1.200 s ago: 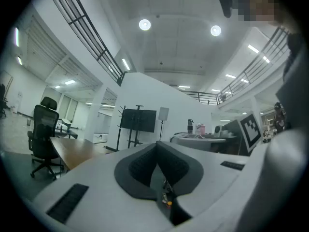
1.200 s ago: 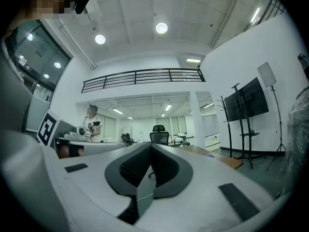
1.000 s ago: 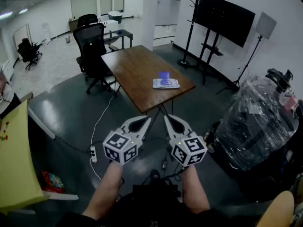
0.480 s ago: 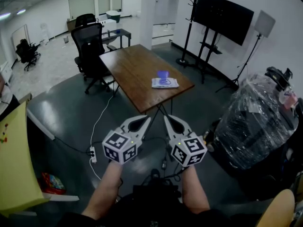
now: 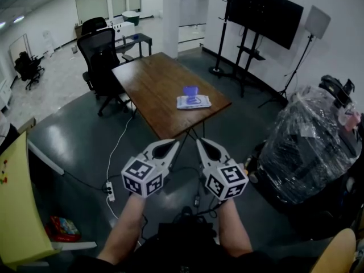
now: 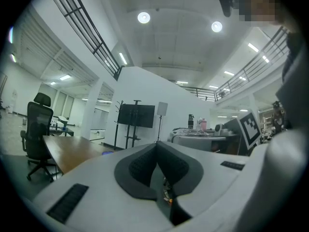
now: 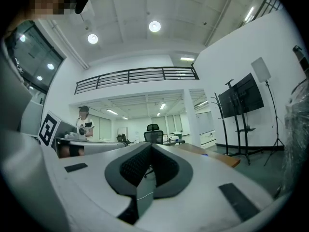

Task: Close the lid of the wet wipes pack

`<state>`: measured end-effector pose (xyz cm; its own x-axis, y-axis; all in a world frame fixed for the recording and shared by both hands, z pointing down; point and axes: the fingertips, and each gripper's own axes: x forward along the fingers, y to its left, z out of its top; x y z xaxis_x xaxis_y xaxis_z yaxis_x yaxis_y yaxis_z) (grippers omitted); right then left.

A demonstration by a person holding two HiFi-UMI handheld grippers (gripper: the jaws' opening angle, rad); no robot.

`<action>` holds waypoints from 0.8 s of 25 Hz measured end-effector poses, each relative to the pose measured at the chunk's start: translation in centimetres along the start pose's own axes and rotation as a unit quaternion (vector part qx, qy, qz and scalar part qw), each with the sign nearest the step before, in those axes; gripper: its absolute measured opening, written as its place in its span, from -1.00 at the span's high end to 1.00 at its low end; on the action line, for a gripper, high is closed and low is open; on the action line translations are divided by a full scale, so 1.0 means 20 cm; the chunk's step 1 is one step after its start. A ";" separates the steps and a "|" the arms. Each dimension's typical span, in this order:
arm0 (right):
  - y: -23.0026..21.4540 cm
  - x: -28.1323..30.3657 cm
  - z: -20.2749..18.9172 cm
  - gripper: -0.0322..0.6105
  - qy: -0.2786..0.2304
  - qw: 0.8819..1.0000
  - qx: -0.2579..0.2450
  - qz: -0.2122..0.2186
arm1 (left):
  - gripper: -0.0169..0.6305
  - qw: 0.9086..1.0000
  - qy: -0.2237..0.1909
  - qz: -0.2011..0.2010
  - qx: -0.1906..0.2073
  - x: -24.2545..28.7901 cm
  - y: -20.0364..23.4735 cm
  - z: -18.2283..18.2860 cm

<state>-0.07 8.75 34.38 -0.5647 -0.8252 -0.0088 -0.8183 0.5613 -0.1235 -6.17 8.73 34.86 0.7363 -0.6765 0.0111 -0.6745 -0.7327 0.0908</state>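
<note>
A white wet wipes pack (image 5: 193,102) lies near the right edge of a brown wooden table (image 5: 153,87); its purple lid (image 5: 190,91) stands up open. My left gripper (image 5: 175,143) and right gripper (image 5: 201,142) are held side by side well short of the table, over the dark floor, both pointing towards it. Each is shut with nothing between its jaws. In the left gripper view the left gripper (image 6: 156,145) shows closed pads, and the table (image 6: 72,150) lies beyond at the left. The right gripper (image 7: 149,145) looks the same in its own view.
A black office chair (image 5: 104,61) stands at the table's far left corner. A TV on a stand (image 5: 267,23) and a coat rack (image 5: 222,27) are at the back right. A plastic-wrapped bundle (image 5: 310,147) sits at the right. A power strip (image 5: 108,190) and cables lie on the floor.
The table and the wipes pack have shifted slightly nearer and to the left in the head view as the person and both grippers moved forward. Both grippers stay shut.
</note>
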 end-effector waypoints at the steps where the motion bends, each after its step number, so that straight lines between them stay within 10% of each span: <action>1: -0.04 0.03 0.00 0.87 -0.001 1.000 0.001 0.000 | 0.93 1.000 0.003 -0.001 0.002 0.04 0.03 0.00; 20: -0.83 0.60 0.04 0.88 0.015 0.999 0.023 0.020 | 0.93 0.999 0.047 0.027 0.004 0.89 0.51 -0.03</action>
<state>6.74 -10.52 35.44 -0.6002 -0.7997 0.0155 -0.7899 0.5895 -0.1690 0.00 -10.81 36.52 0.7007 -0.7051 0.1092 -0.7132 -0.6964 0.0795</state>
